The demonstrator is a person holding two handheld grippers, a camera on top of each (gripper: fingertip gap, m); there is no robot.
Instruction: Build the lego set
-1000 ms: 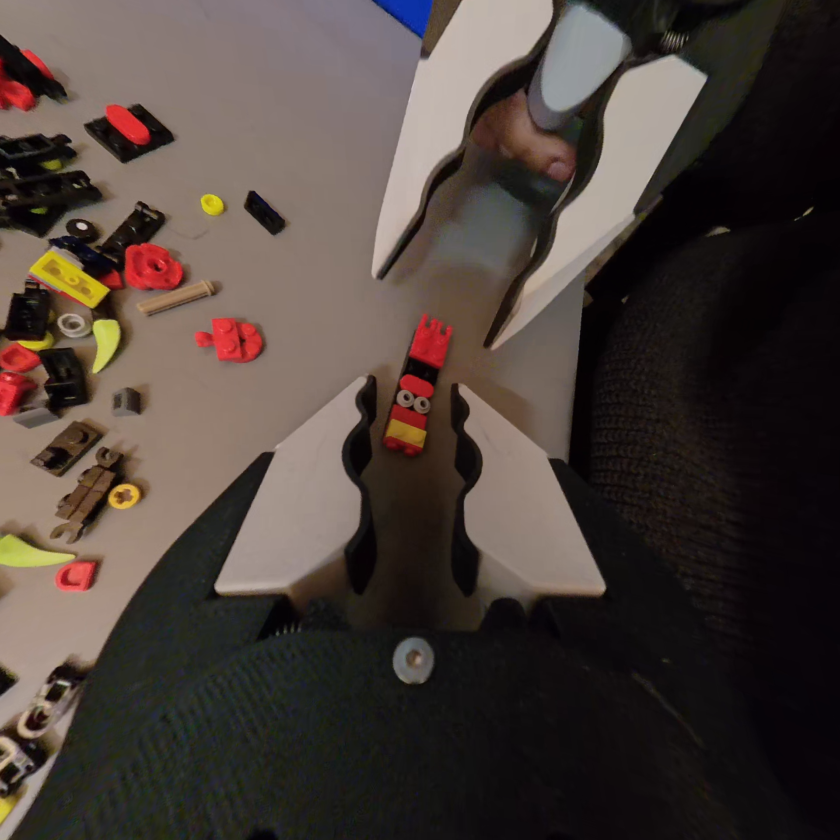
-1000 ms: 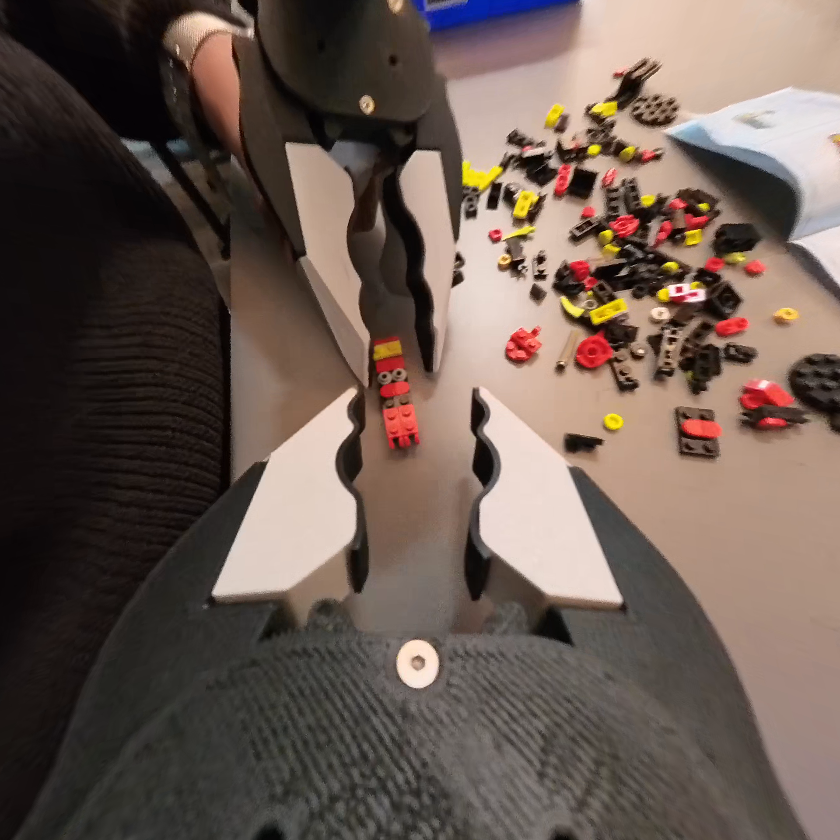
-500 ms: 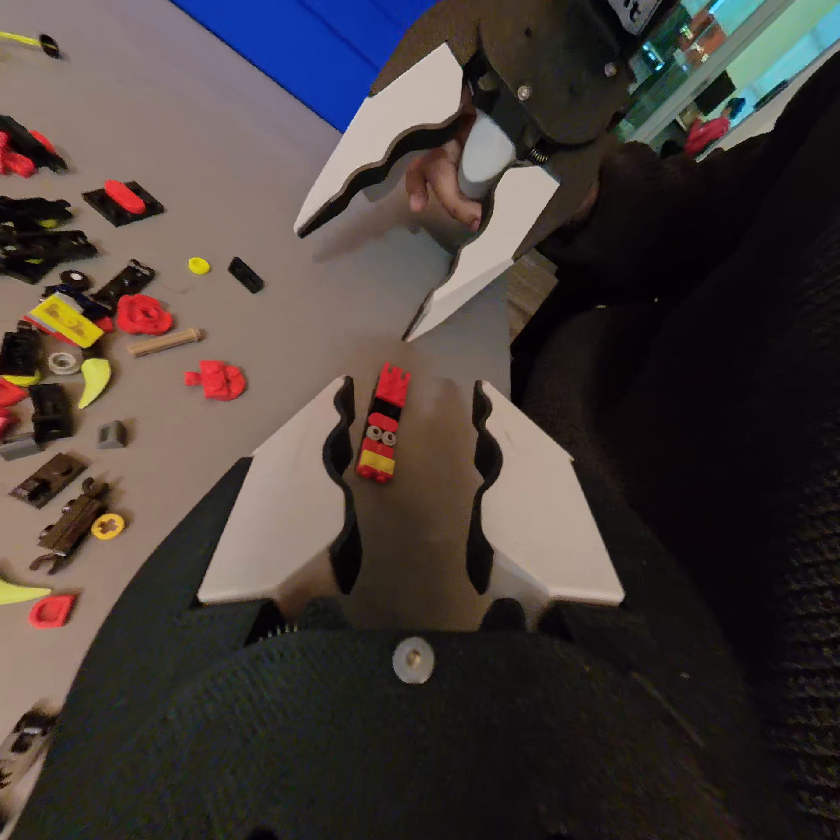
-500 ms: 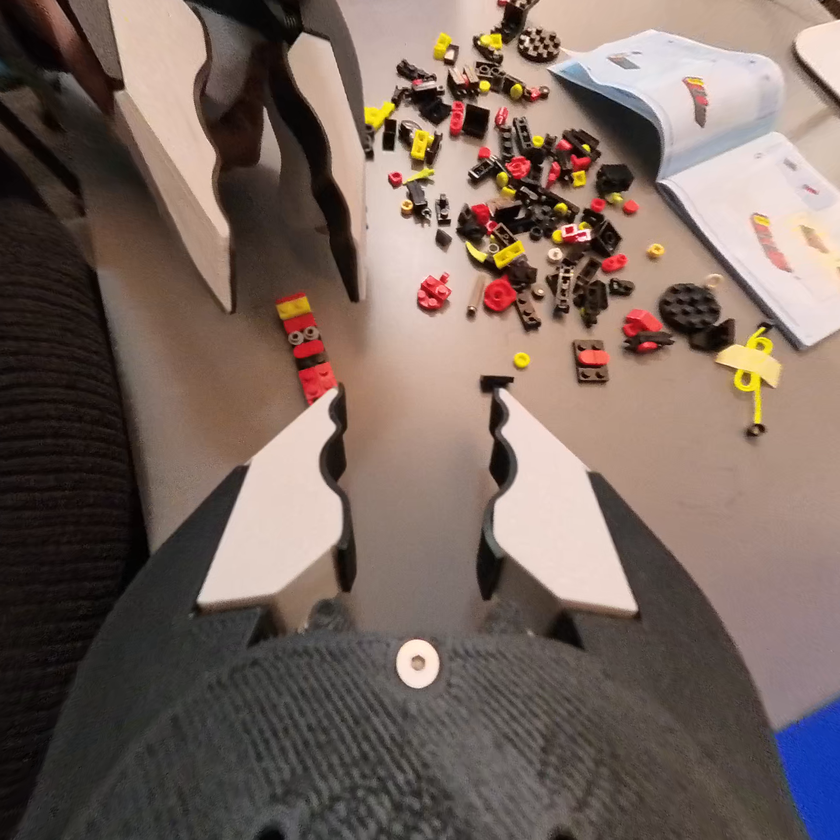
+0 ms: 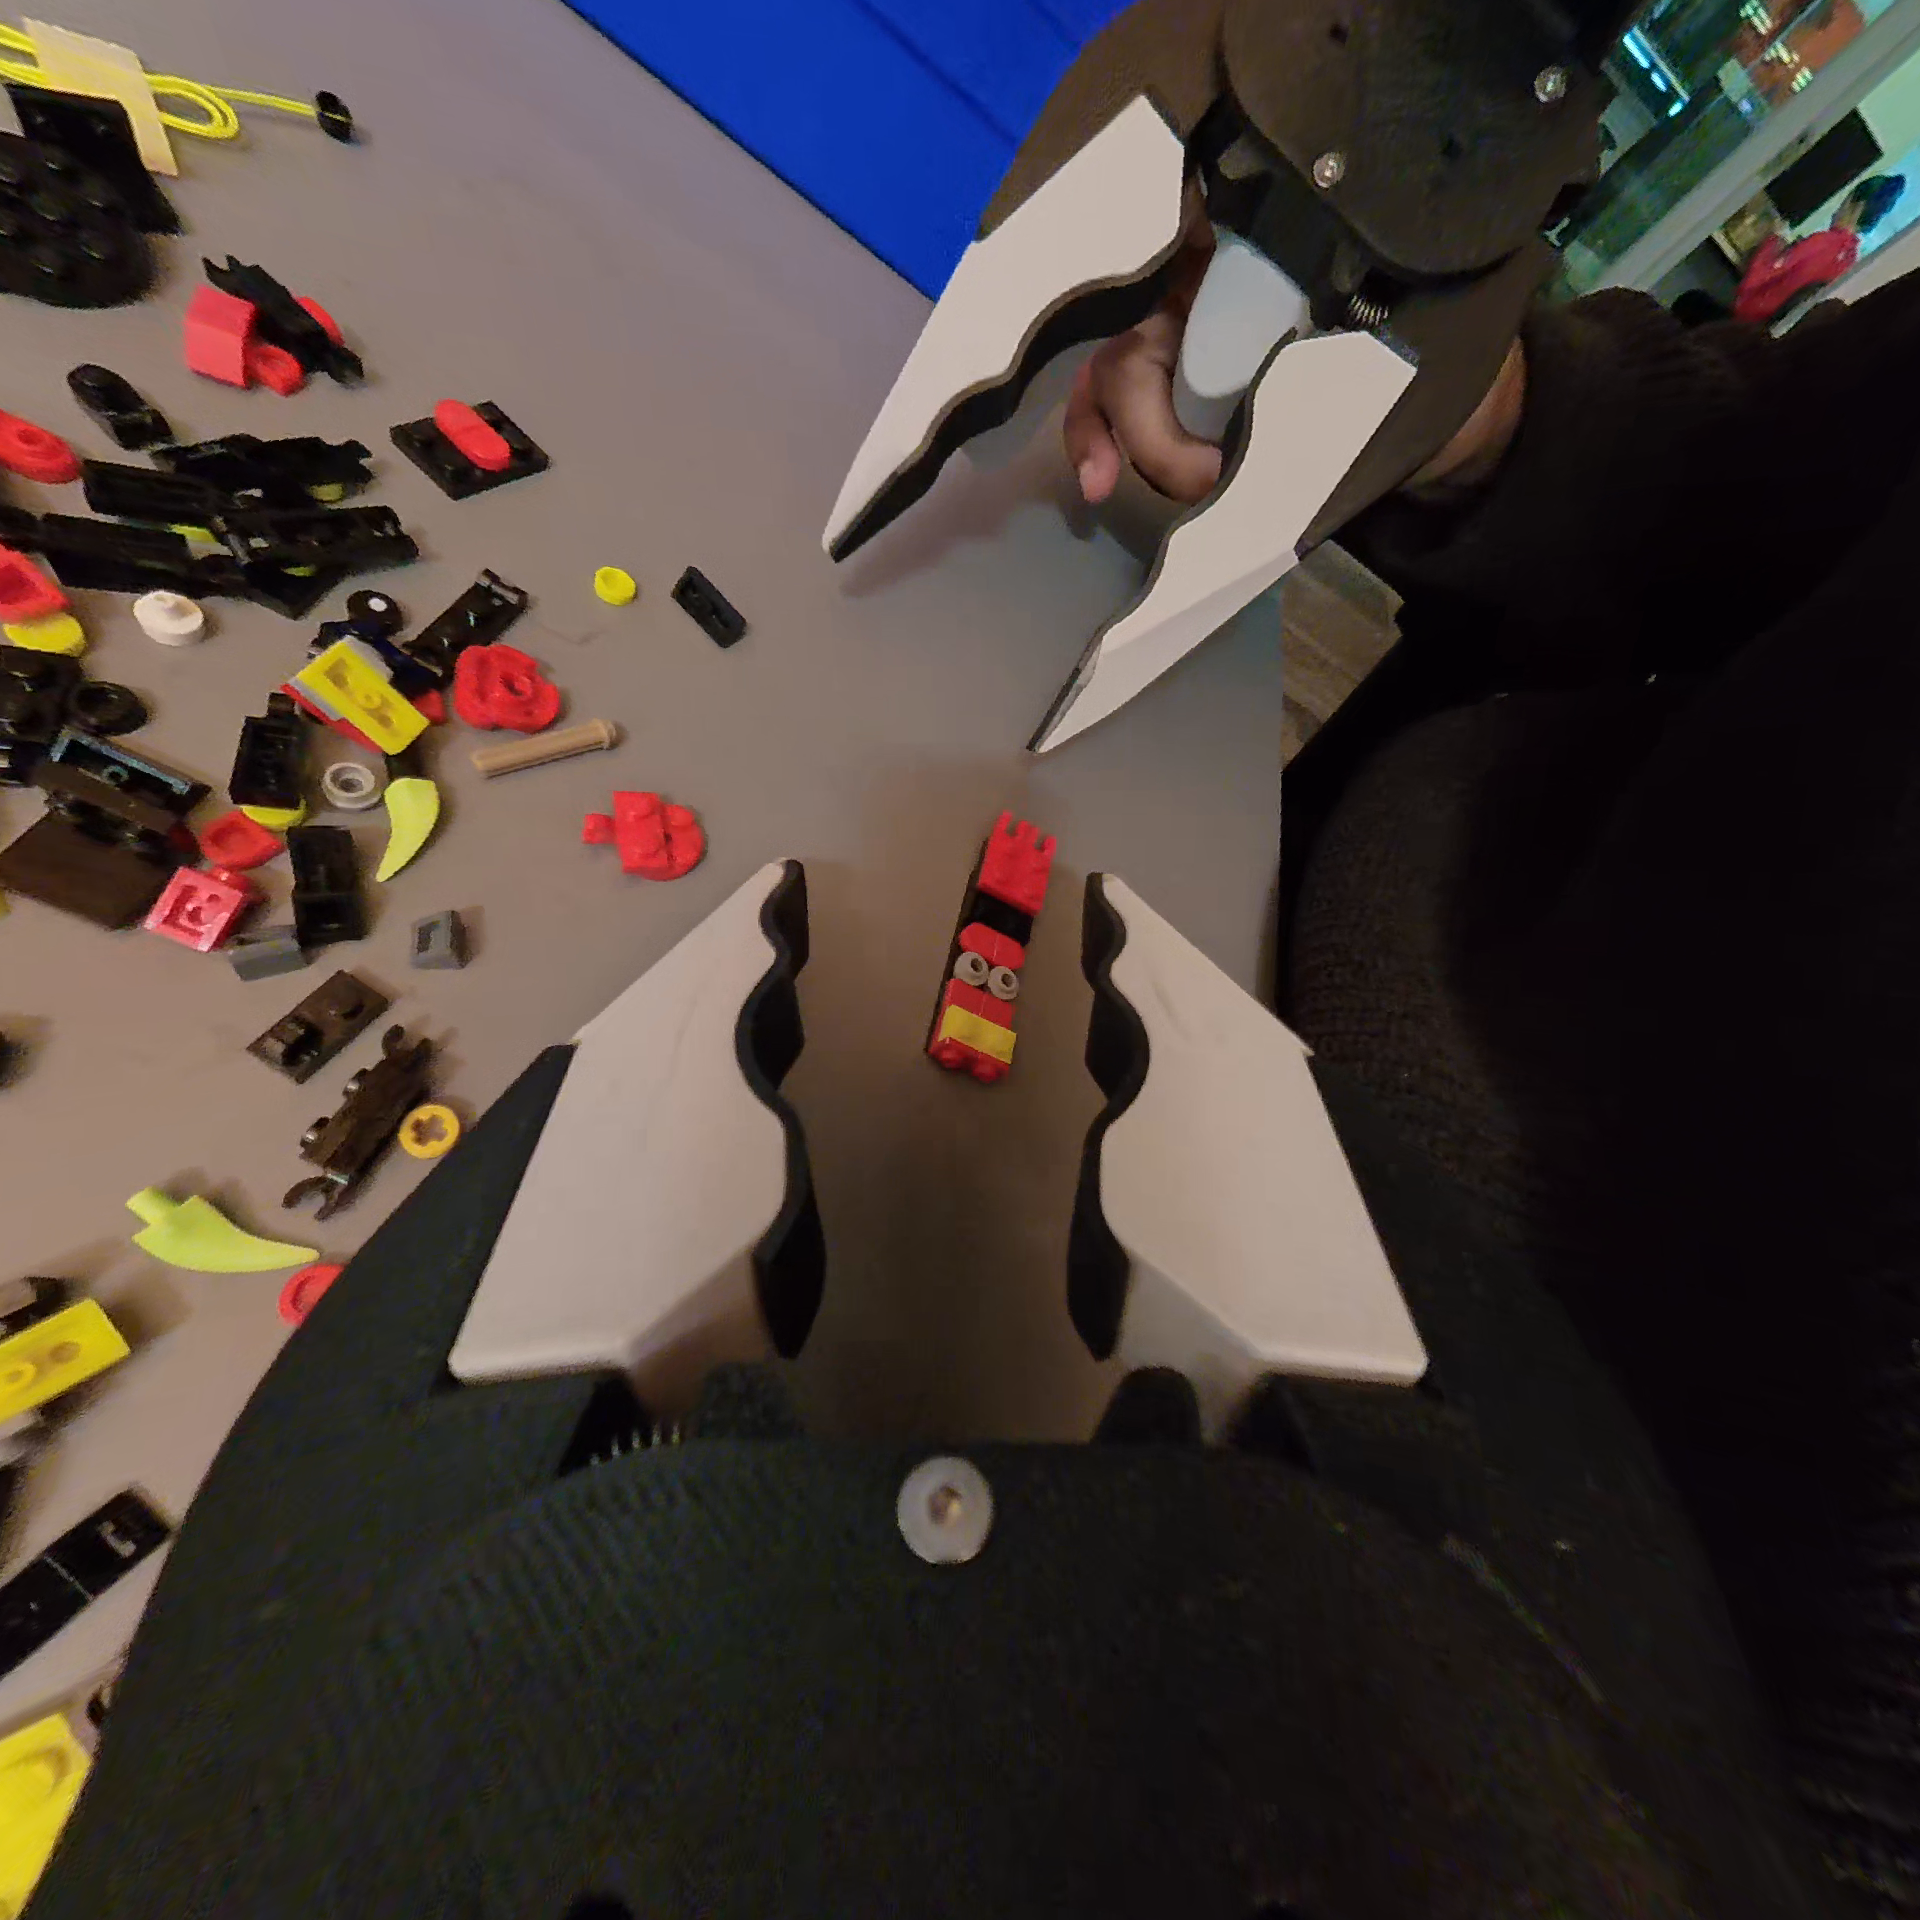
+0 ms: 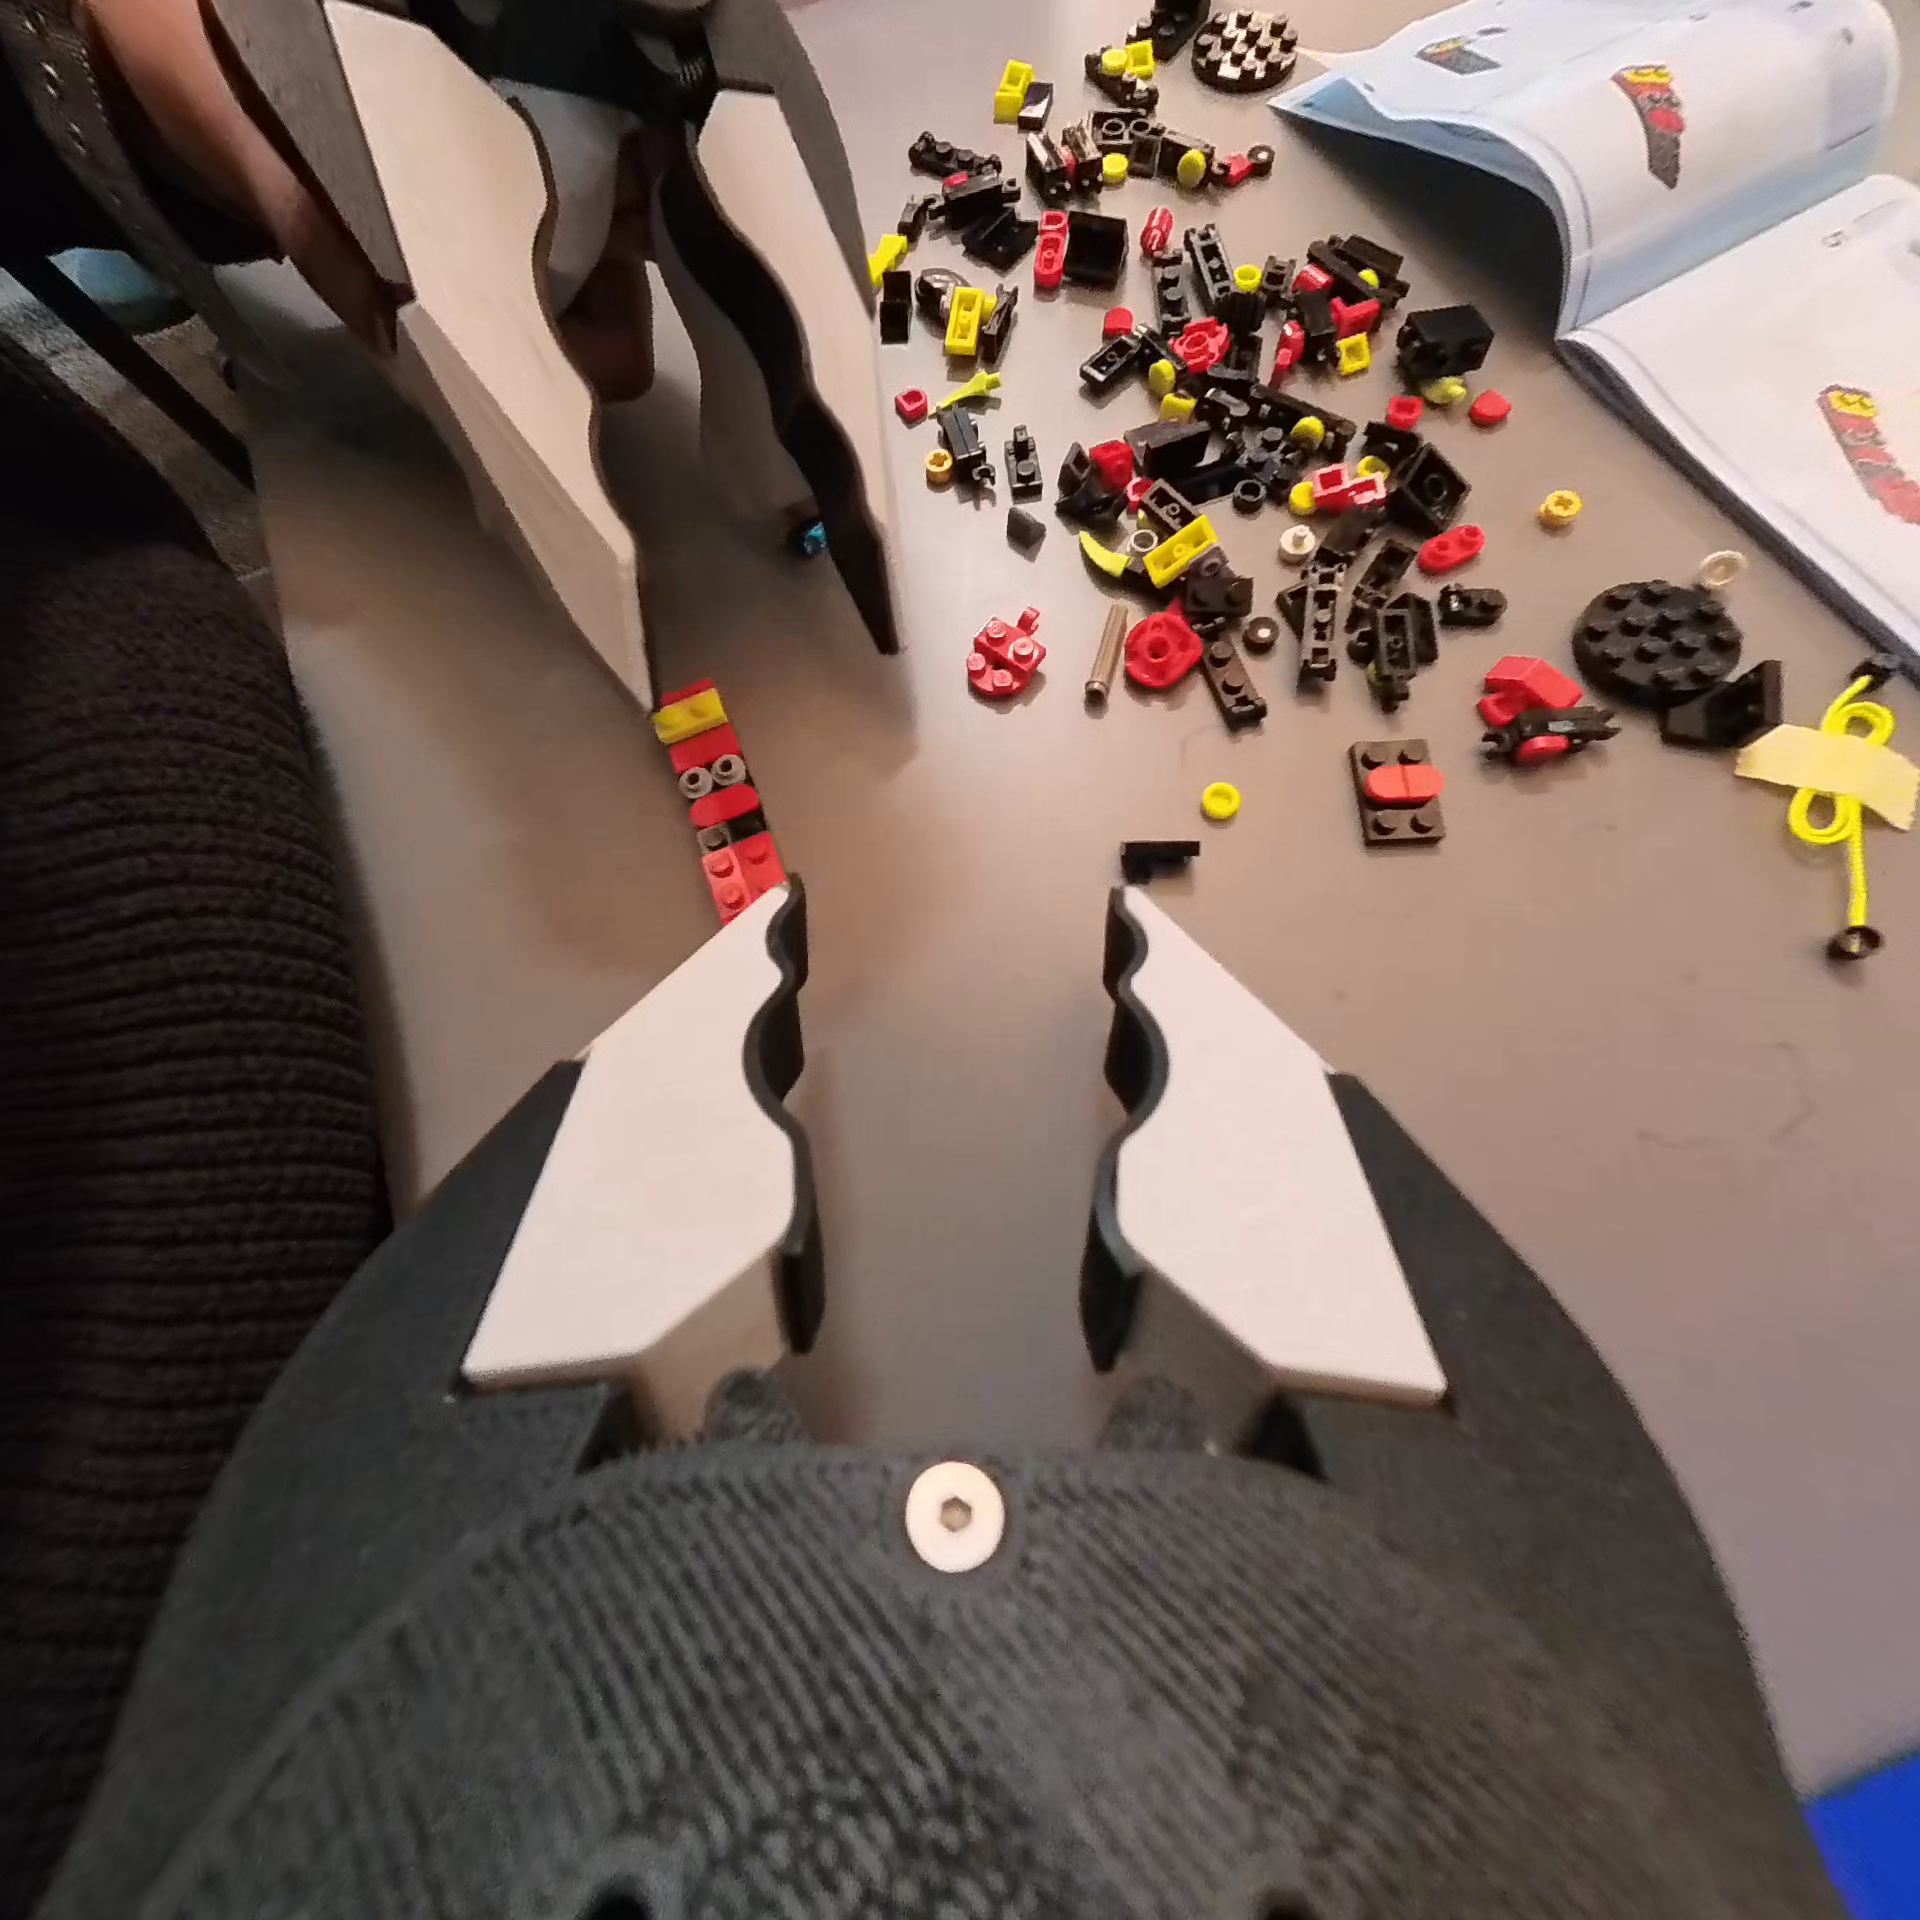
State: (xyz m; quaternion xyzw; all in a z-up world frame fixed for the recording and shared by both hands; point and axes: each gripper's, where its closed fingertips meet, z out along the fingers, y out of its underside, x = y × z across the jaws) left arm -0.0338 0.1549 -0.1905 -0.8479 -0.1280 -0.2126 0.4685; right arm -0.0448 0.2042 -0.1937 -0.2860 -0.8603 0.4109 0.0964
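A small red, black and yellow lego assembly [image 5: 985, 956] lies flat on the grey table [image 5: 727, 260], near its edge. My left gripper [image 5: 940, 888] is open and empty, with the assembly between its fingers, closer to the right one and touching neither. My right gripper [image 6: 956, 899] is open and empty over bare table. The assembly [image 6: 722, 800] lies just beyond its left fingertip. A small black piece [image 6: 1158, 857] lies just past its right fingertip. Each gripper also shows in the other's view, the right [image 5: 935, 644] and the left [image 6: 764, 670], both open.
A heap of loose red, black and yellow pieces [image 6: 1247, 416] covers the table's middle and shows at the left in the left wrist view [image 5: 208, 623]. An open instruction booklet [image 6: 1662, 208], a black round plate [image 6: 1652, 634] and a yellow string [image 6: 1839, 790] lie beyond it. A dark-clothed person sits at the table edge. Some 6 centimeters of space lies between my two pairs of fingers.
My left gripper has opened wider around the assembly. My right gripper has drawn back and swung away from it towards the pile. The assembly has stayed on the table.
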